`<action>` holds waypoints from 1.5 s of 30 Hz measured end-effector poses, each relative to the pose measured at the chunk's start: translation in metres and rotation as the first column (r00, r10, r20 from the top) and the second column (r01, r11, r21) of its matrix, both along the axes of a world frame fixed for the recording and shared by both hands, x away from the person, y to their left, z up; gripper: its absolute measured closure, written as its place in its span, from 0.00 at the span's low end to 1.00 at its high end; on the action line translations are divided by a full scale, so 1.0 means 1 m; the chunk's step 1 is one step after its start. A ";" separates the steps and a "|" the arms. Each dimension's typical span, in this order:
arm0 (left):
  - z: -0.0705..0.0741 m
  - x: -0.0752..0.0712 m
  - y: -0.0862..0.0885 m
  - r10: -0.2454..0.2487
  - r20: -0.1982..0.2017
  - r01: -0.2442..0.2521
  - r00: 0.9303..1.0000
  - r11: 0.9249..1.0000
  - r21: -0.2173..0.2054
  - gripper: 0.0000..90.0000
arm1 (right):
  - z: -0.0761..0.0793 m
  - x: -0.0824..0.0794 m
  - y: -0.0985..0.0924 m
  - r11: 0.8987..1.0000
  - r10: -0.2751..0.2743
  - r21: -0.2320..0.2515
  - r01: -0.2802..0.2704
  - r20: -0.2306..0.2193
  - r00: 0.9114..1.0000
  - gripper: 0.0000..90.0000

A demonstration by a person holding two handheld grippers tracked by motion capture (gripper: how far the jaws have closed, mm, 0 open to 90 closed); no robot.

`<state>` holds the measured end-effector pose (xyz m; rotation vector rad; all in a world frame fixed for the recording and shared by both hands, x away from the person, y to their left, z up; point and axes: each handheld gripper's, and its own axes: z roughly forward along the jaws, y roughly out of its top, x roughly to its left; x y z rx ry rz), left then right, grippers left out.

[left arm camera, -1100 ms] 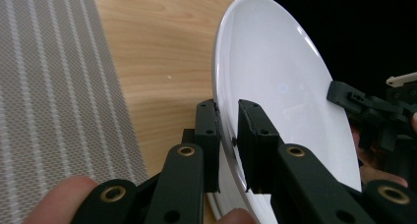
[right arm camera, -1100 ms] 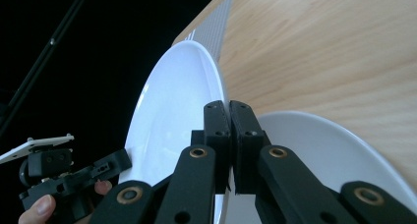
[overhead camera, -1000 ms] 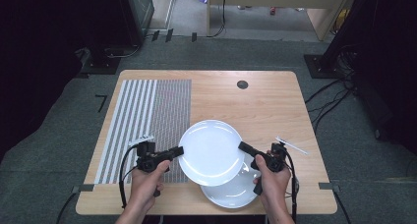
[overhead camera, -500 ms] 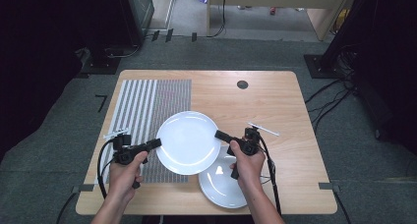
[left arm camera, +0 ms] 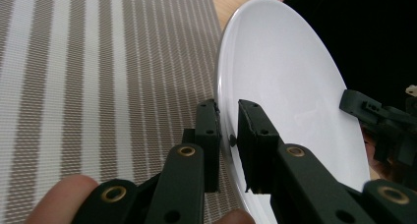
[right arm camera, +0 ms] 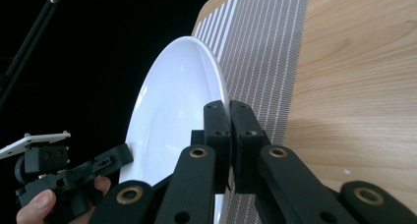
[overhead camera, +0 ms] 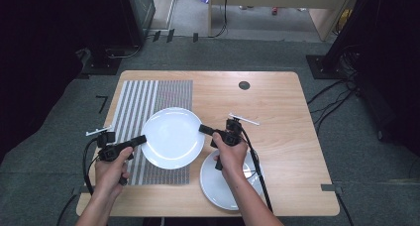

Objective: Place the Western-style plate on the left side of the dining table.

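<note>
A white plate (overhead camera: 172, 137) hangs above the table, held by its rim between both grippers. My left gripper (overhead camera: 140, 139) pinches its left edge; in the left gripper view its jaws are shut on the plate's rim (left arm camera: 228, 135). On the opposite edge my right gripper (overhead camera: 204, 129) clamps the rim, and the right gripper view shows the plate (right arm camera: 172, 116) edge-on between its closed jaws. The plate now hovers over the right part of the striped placemat (overhead camera: 148, 112). A second white plate (overhead camera: 218, 184) lies on the table under my right forearm.
The wooden table (overhead camera: 277, 117) has a dark round hole (overhead camera: 244, 85) near its far edge. Cables trail from both grippers toward the front edge. Dark floor and equipment stands surround the table.
Both hands have carried the upper plate to the left, off the lower plate and over the striped placemat. The lower plate stays where it was.
</note>
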<state>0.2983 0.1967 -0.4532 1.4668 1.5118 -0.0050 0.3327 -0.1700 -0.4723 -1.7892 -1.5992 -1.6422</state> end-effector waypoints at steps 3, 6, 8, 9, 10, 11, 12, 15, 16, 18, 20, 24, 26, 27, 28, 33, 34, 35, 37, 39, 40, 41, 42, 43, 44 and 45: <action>-0.003 0.004 0.009 0.021 -0.008 -0.021 1.000 1.000 0.003 0.89 | -0.002 0.007 0.009 1.000 0.009 -0.005 -0.009 -0.007 1.000 0.98; -0.005 0.007 0.015 0.036 -0.012 -0.036 0.999 0.999 0.004 0.89 | -0.002 0.014 0.017 1.000 0.018 -0.016 -0.018 -0.004 1.000 0.98; -0.006 0.008 0.018 0.040 -0.014 -0.040 0.999 0.999 0.003 0.89 | -0.002 0.016 0.019 1.000 0.020 -0.018 -0.021 -0.005 1.000 0.98; -0.007 0.009 0.020 0.044 -0.013 -0.044 0.999 0.999 0.004 0.89 | -0.002 0.018 0.021 1.000 0.024 -0.018 -0.024 -0.008 1.000 0.98; -0.007 0.010 0.022 0.047 -0.017 -0.047 0.999 0.999 0.007 0.89 | -0.002 0.021 0.024 0.999 0.027 -0.021 -0.027 -0.006 1.000 0.98; -0.009 0.013 0.025 0.056 -0.020 -0.056 0.998 0.998 0.011 0.89 | -0.003 0.025 0.029 0.999 0.032 -0.029 -0.032 -0.003 0.999 0.98; -0.009 0.013 0.025 0.056 -0.020 -0.056 0.998 0.998 0.011 0.89 | -0.003 0.025 0.029 0.999 0.032 -0.029 -0.032 -0.003 0.999 0.98; -0.011 0.017 0.029 0.069 -0.022 -0.069 0.997 0.998 0.013 0.89 | -0.003 0.031 0.035 0.999 0.037 -0.037 -0.037 -0.004 0.999 0.98; -0.011 0.018 0.031 0.072 -0.023 -0.071 0.997 0.997 0.018 0.89 | -0.004 0.033 0.037 0.999 0.039 -0.038 -0.039 -0.002 0.999 0.98; -0.012 0.020 0.034 0.082 -0.024 -0.081 0.996 0.996 0.023 0.88 | -0.006 0.037 0.042 0.999 0.040 -0.036 -0.041 -0.011 0.999 0.98; -0.015 0.023 0.038 0.093 -0.027 -0.092 0.995 0.995 0.030 0.88 | -0.010 0.043 0.047 0.999 0.042 -0.032 -0.043 -0.018 0.999 0.98; -0.018 0.027 0.041 0.111 -0.033 -0.109 0.993 0.993 0.037 0.88 | -0.013 0.050 0.052 0.998 0.046 -0.033 -0.047 -0.026 0.999 0.98; -0.021 0.029 0.044 0.125 -0.038 -0.124 0.991 0.991 0.042 0.88 | -0.015 0.055 0.057 0.998 0.049 -0.040 -0.050 -0.024 0.999 0.98; -0.022 0.030 0.045 0.132 -0.038 -0.131 0.990 0.991 0.042 0.88 | -0.015 0.057 0.059 0.998 0.051 -0.042 -0.052 -0.026 0.998 0.98; -0.023 0.031 0.046 0.136 -0.039 -0.134 0.990 0.990 0.042 0.88 | -0.016 0.059 0.061 0.997 0.052 -0.047 -0.053 -0.022 0.998 0.98; -0.028 0.036 0.052 0.151 -0.048 -0.149 0.987 0.988 0.049 0.88 | -0.022 0.068 0.070 0.997 0.060 -0.052 -0.061 -0.023 0.998 0.98; -0.029 0.038 0.053 0.155 -0.053 -0.152 0.987 0.987 0.051 0.88 | -0.023 0.070 0.071 0.996 0.062 -0.055 -0.064 -0.022 0.998 0.98; -0.030 0.038 0.053 0.157 -0.054 -0.154 0.986 0.987 0.052 0.88 | -0.024 0.072 0.073 0.996 0.062 -0.057 -0.063 -0.030 0.998 0.97; -0.031 0.041 0.054 0.161 -0.058 -0.158 0.985 0.986 0.055 0.88 | -0.026 0.075 0.074 0.996 0.060 -0.059 -0.061 -0.029 0.998 0.97; -0.032 0.043 0.055 0.166 -0.059 -0.163 0.984 0.985 0.048 0.88 | -0.031 0.080 0.077 0.998 0.049 -0.047 -0.051 -0.040 0.998 0.97; -0.033 0.044 0.056 0.171 -0.060 -0.168 0.983 0.985 0.044 0.88 | -0.031 0.080 0.077 0.998 0.049 -0.047 -0.051 -0.040 0.998 0.97; -0.034 0.045 0.057 0.175 -0.063 -0.173 0.983 0.984 0.041 0.88 | -0.032 0.081 0.077 0.998 0.046 -0.047 -0.048 -0.039 0.998 0.97; -0.036 0.047 0.057 0.180 -0.066 -0.177 0.982 0.983 0.043 0.88 | -0.034 0.083 0.078 0.998 0.046 -0.048 -0.048 -0.037 0.998 0.97; -0.037 0.048 0.057 0.186 -0.072 -0.183 0.980 0.982 0.044 0.88 | -0.034 0.085 0.080 0.998 0.044 -0.049 -0.047 -0.043 0.998 0.97; -0.039 0.049 0.058 0.191 -0.074 -0.188 0.979 0.981 0.047 0.88 | -0.036 0.088 0.083 0.997 0.044 -0.060 -0.046 -0.036 0.998 0.97; -0.040 0.051 0.058 0.196 -0.078 -0.193 0.977 0.980 0.047 0.88 | -0.036 0.088 0.083 0.997 0.044 -0.060 -0.046 -0.036 0.998 0.97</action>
